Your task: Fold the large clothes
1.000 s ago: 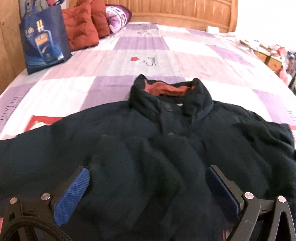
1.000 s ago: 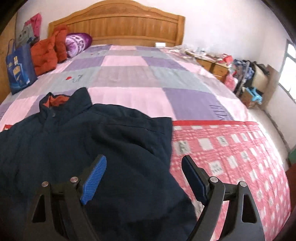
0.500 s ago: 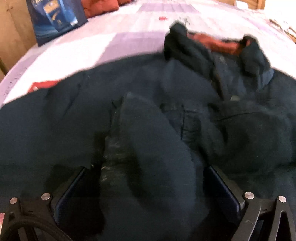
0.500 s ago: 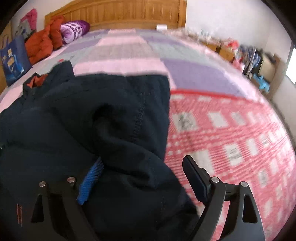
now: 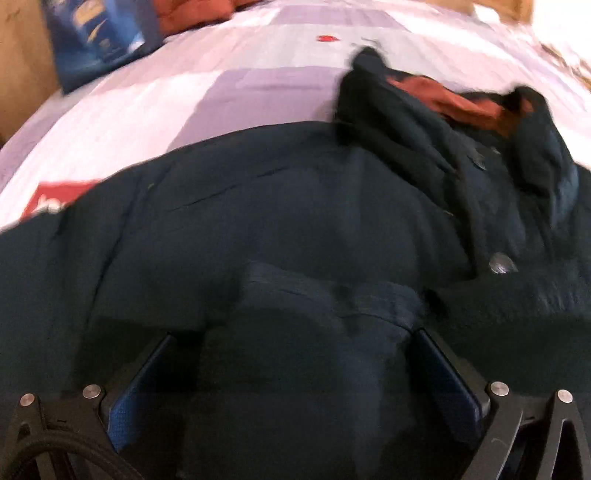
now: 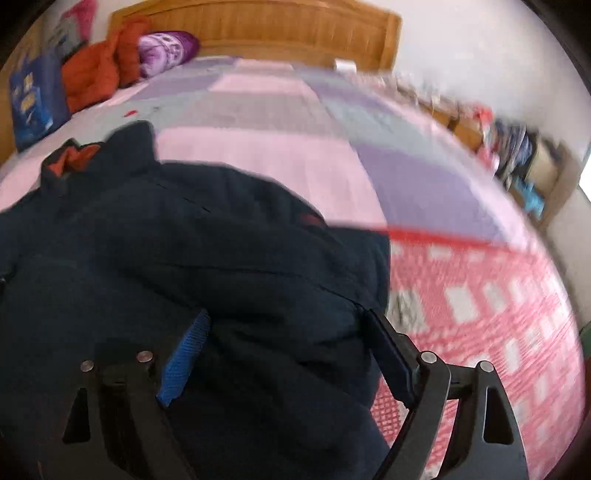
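A large dark navy jacket (image 5: 295, 221) with a rust-orange collar lining (image 5: 443, 96) lies face up on the bed; it also shows in the right wrist view (image 6: 184, 258). My left gripper (image 5: 295, 373) has its blue pads wide apart, with a bunched fold of jacket fabric between them, low over the jacket's front. My right gripper (image 6: 288, 347) is also wide, with the jacket's right edge bunched between its pads, beside the pink bedspread.
The bed has a purple and pink patchwork cover (image 6: 277, 155) and a red-pink checked blanket (image 6: 480, 314). A blue bag (image 6: 31, 99), orange cushions (image 6: 99, 70) and a wooden headboard (image 6: 258, 33) stand at the far end. Cluttered furniture (image 6: 517, 147) stands right of the bed.
Both grippers dropped onto the jacket and pushed forward. Jacket fabric has bunched up between each pair of pads. The pads stay wide apart.
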